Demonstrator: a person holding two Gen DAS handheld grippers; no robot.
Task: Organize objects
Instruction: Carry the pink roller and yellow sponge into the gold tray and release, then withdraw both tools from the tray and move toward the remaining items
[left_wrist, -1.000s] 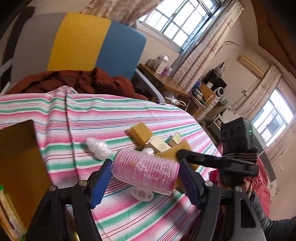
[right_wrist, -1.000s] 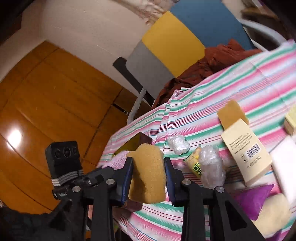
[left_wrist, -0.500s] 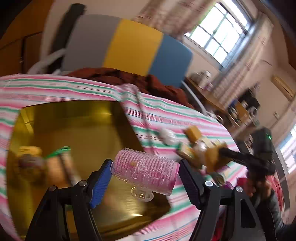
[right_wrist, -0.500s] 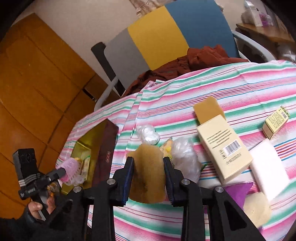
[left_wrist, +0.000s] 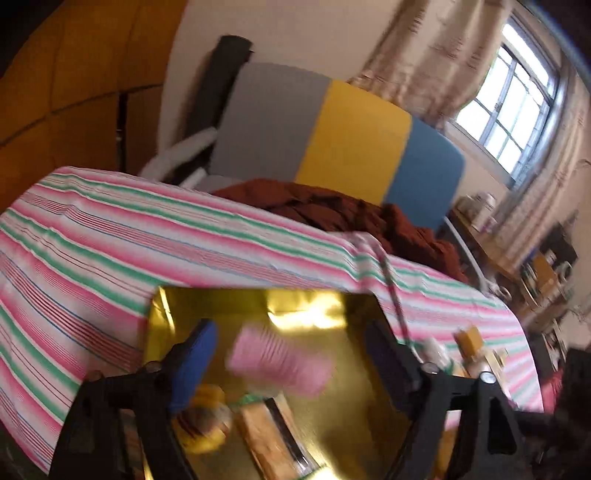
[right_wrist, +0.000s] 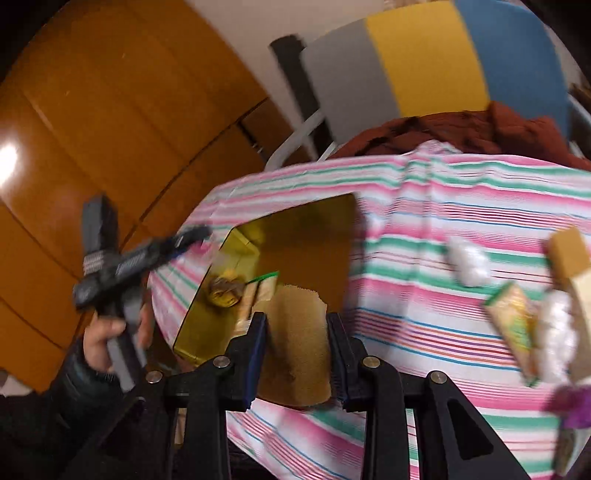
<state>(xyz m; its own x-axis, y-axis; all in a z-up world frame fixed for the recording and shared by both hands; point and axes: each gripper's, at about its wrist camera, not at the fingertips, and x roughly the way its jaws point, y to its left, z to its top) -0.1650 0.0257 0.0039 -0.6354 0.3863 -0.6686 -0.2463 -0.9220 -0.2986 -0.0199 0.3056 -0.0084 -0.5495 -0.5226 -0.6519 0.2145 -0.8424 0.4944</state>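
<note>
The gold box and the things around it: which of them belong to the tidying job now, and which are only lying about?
In the job: gold box; pink hair roller between the open left gripper fingers; sponge held by right gripper.

Lying about: striped tablecloth, brown jacket, chair.

1. My left gripper (left_wrist: 291, 363): matt black plastic arms, blue pads look rubbery; small shiny metal screws.
2. Pink hair roller (left_wrist: 279, 363) between my pads: ridged plastic, blurred.
3. Gold box (left_wrist: 306, 306): glossy, mirror-like inside, metallic foil look.
4. Tablecloth (left_wrist: 110, 251): striped woven cloth, matt, creased.
5. My right gripper (right_wrist: 297, 354): same matt black plastic.
6. Sponge (right_wrist: 299, 347) in it: tan, porous, rough, matt.
7. Wall panels (right_wrist: 92, 110): orange wood, polished, glare spot.
8. Chair back (right_wrist: 417, 66): matt fabric panels.
9. Brown garment (right_wrist: 443, 133): soft wrinkled cloth.
10. White wrapped items (right_wrist: 467, 264): crinkly clear plastic.
</note>
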